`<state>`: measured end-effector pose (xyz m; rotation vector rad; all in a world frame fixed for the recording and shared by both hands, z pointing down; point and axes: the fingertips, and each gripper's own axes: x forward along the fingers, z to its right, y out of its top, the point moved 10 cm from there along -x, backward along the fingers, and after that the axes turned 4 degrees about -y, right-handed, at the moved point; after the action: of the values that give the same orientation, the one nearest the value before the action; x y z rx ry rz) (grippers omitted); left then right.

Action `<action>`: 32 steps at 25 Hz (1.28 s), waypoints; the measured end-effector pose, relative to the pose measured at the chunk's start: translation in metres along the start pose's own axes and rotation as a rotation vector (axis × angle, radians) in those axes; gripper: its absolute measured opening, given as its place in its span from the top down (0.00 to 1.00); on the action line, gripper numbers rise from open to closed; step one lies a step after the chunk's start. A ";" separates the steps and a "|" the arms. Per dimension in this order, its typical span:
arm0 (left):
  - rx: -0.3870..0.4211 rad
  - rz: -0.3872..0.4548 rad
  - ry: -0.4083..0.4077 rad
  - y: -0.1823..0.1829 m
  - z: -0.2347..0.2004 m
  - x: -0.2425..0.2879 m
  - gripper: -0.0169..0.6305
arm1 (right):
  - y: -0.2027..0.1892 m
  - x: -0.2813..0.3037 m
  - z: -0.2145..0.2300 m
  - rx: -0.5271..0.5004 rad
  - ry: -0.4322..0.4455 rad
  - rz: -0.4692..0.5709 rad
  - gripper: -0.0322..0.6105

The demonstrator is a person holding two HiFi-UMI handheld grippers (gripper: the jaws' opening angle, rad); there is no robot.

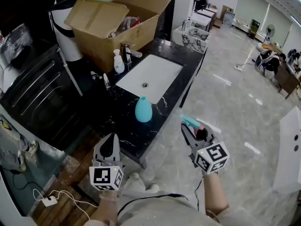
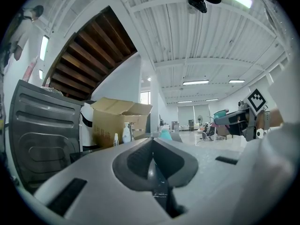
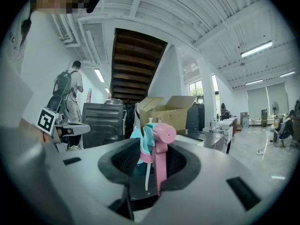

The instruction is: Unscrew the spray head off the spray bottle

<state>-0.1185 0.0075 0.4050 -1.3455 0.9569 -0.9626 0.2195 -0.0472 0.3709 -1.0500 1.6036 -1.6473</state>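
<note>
Closest to me, the left gripper (image 1: 111,142) has its jaws pressed together on nothing. The right gripper (image 1: 195,130) is clamped on the pink-and-teal spray head (image 3: 157,142) (its lower end sinks between the pads, so I can't see all of it). The head's off the teal spray bottle (image 1: 143,109), which stands alone on the black counter (image 1: 108,117) just in front of the sink (image 1: 150,74). The bottle's neck is too small to make out. There's a cardboard box (image 1: 113,22) behind.
</note>
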 end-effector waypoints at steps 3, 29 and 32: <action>-0.001 -0.001 0.003 -0.001 0.000 -0.001 0.97 | -0.002 -0.002 -0.001 0.002 -0.002 0.002 0.75; -0.014 0.016 0.039 0.001 -0.003 0.000 0.97 | -0.003 0.001 0.001 0.028 0.014 0.027 0.74; -0.013 0.016 0.042 0.001 -0.004 0.001 0.97 | -0.004 0.002 0.000 0.030 0.016 0.023 0.74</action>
<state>-0.1223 0.0053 0.4037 -1.3310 1.0054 -0.9777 0.2190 -0.0489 0.3755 -1.0024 1.5908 -1.6633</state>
